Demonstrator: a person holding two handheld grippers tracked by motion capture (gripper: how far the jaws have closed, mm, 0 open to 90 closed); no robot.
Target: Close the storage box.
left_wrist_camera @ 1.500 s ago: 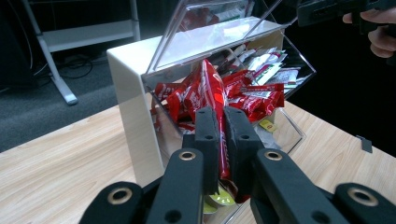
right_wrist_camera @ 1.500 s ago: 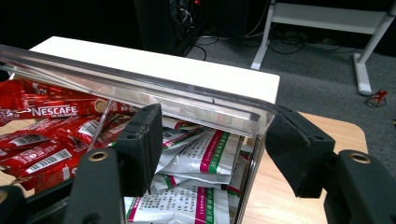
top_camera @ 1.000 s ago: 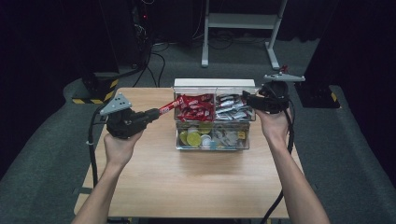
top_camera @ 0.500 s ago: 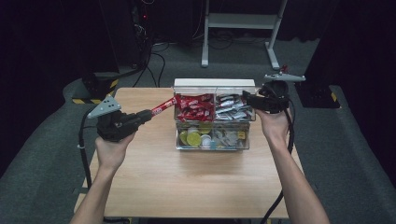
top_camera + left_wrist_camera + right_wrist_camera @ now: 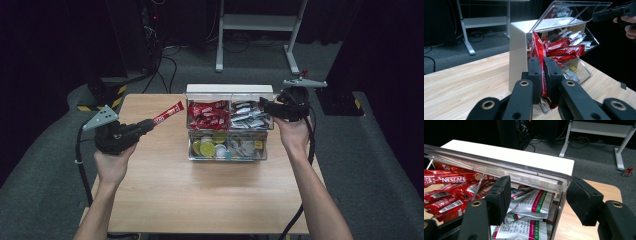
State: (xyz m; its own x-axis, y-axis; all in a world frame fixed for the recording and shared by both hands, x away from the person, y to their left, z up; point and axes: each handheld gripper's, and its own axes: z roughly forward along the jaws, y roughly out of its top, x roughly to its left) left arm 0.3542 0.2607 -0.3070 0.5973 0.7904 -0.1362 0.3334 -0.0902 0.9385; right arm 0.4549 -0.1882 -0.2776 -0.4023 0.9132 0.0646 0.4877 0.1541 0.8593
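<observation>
Desk [image 5: 200,190] space nearest the person lay bare; the left hand-held gripper [image 5: 150,123], clamped on a red sachet [image 5: 169,112], had drawn away leftward from the clear box [image 5: 227,150], so extraction looked finished; the right hand-held gripper [image 5: 265,106] pinched the raised lid [image 5: 499,167].

I count one clear organizer box [image 5: 227,150] on the desk [image 5: 200,200], two grippers in my hands, and one red sachet [image 5: 168,113] held left of that box.
</observation>
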